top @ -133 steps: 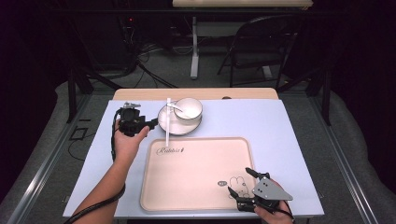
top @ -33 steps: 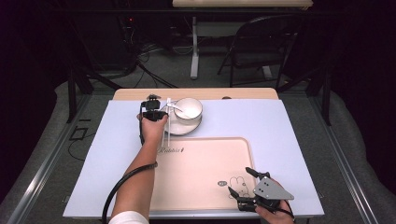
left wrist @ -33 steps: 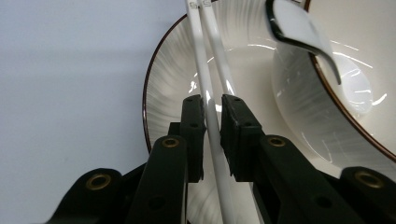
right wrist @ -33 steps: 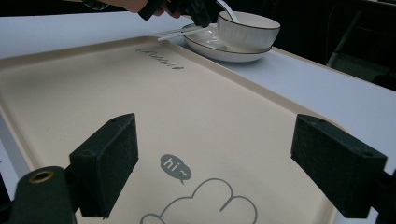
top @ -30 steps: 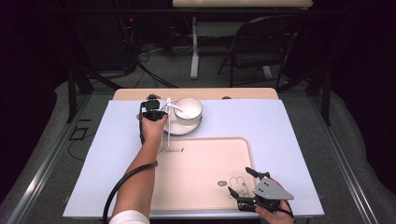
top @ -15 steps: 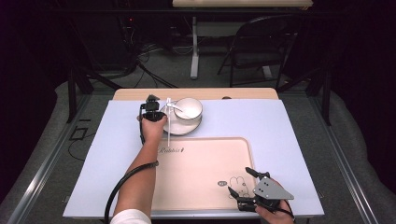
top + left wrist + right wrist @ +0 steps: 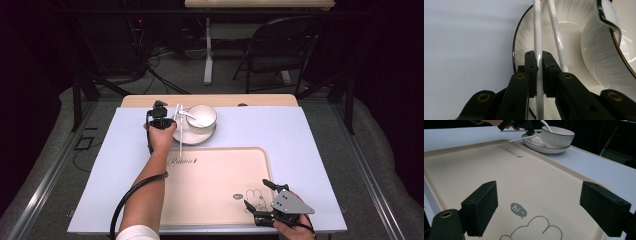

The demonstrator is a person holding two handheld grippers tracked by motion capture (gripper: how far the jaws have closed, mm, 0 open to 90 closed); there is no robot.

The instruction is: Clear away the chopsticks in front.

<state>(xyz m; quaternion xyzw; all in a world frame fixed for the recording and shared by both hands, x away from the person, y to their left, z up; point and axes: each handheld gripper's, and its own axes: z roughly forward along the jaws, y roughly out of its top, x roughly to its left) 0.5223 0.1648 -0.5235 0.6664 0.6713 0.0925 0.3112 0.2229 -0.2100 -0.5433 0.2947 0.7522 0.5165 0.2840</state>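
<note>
Pinching one white chopstick point(image 7: 537, 37) with left gripper point(image 7: 538, 66) — jaws just closed, pads clamped on it where it lies across plate point(image 7: 571, 47) rim, beside second stick point(image 7: 556, 37). Thin, stiff, glossy, likely slippery — better gripped near mid-length, squarely. Right gripper point(image 7: 546, 205) wide open, empty, over tray point(image 7: 474, 167).
</note>
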